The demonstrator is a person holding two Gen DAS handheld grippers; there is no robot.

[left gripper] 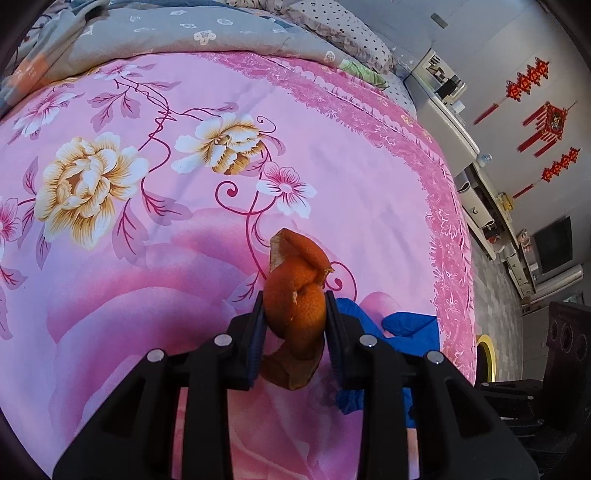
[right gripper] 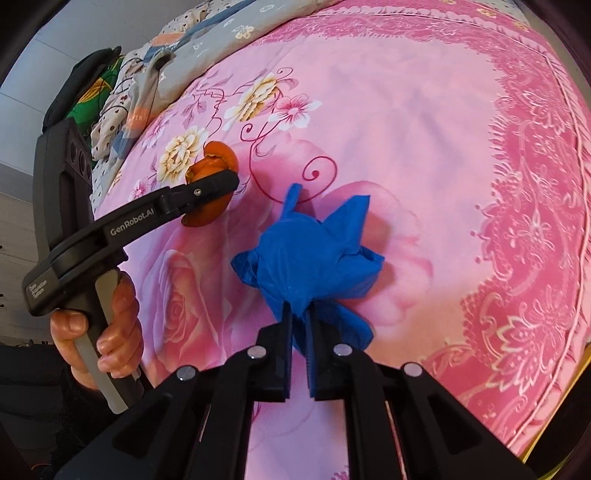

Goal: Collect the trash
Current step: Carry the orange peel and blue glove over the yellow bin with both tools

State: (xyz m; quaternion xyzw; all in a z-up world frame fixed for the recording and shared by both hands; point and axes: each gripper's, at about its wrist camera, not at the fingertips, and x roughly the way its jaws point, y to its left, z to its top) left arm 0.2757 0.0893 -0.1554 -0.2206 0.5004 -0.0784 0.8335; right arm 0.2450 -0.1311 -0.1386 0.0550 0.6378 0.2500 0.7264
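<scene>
A curled piece of orange peel (left gripper: 297, 295) is clamped in my left gripper (left gripper: 295, 314), which is shut on it and holds it just above the pink floral bedspread (left gripper: 332, 166). The same peel (right gripper: 210, 166) and left gripper (right gripper: 218, 184) show at the left of the right wrist view, with a hand (right gripper: 110, 321) on the handle. My right gripper (right gripper: 299, 325) is shut on the near edge of a crumpled blue plastic bag (right gripper: 314, 254) resting on the bedspread (right gripper: 424, 147). In the left wrist view, part of the blue bag (left gripper: 406, 321) peeks out to the right of the peel.
Folded grey and dotted quilts (left gripper: 184, 33) are piled at the far end of the bed. Past the bed's right edge run a white cabinet (left gripper: 439, 110), a low counter with clutter (left gripper: 495, 221) and a tiled floor (left gripper: 495, 295). Red knot ornaments (left gripper: 546, 122) hang on the wall.
</scene>
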